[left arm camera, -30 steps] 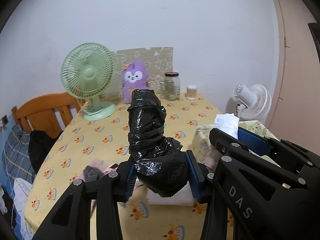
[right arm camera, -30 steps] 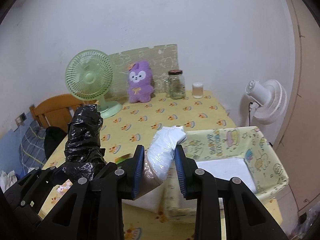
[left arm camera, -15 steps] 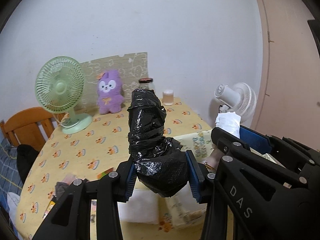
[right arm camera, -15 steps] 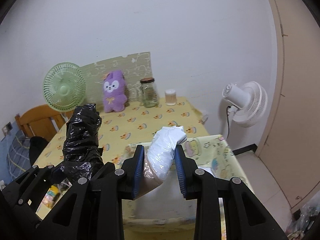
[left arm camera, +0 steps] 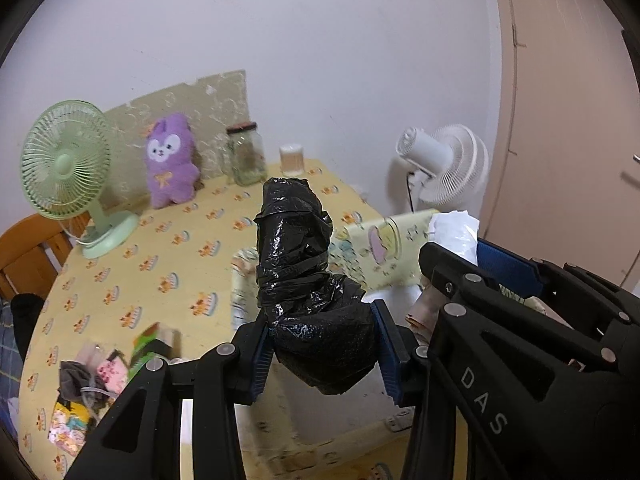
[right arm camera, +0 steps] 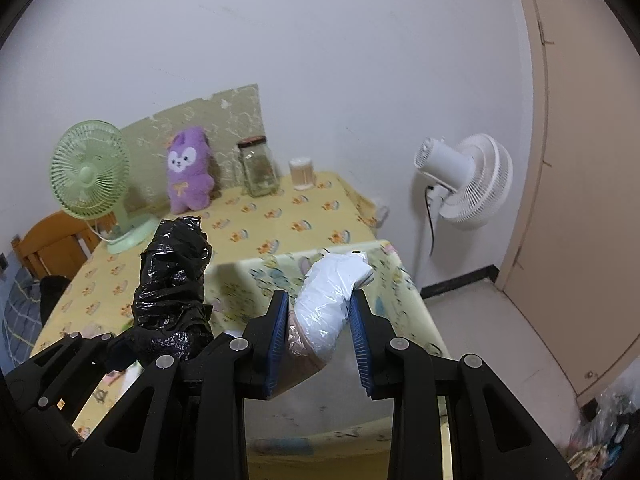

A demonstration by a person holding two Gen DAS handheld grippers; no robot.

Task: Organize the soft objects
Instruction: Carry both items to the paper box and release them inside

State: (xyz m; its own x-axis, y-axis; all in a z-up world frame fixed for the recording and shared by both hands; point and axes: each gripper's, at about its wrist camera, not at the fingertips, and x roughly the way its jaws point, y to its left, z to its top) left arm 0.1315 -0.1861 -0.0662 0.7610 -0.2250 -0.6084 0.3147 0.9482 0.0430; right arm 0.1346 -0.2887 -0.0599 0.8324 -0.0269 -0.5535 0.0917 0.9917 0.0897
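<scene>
Both tongs loaded, fabric bin below and ahead.

Left wrist view: left gripper (left arm camera: 322,354) is clamped on the black bag roll (left arm camera: 304,280), whose long axis stands up and forward from my pads; the fabric bin (left arm camera: 384,248) lies just beyond and beneath, and compared with a second ago it has slid in under me. Right wrist view: right gripper (right arm camera: 320,344) pinches the white bag roll (right arm camera: 334,296), tilted up-right, directly over the bin rim (right arm camera: 280,264); this tong looks nearer, and the table now sits farther left.
</scene>
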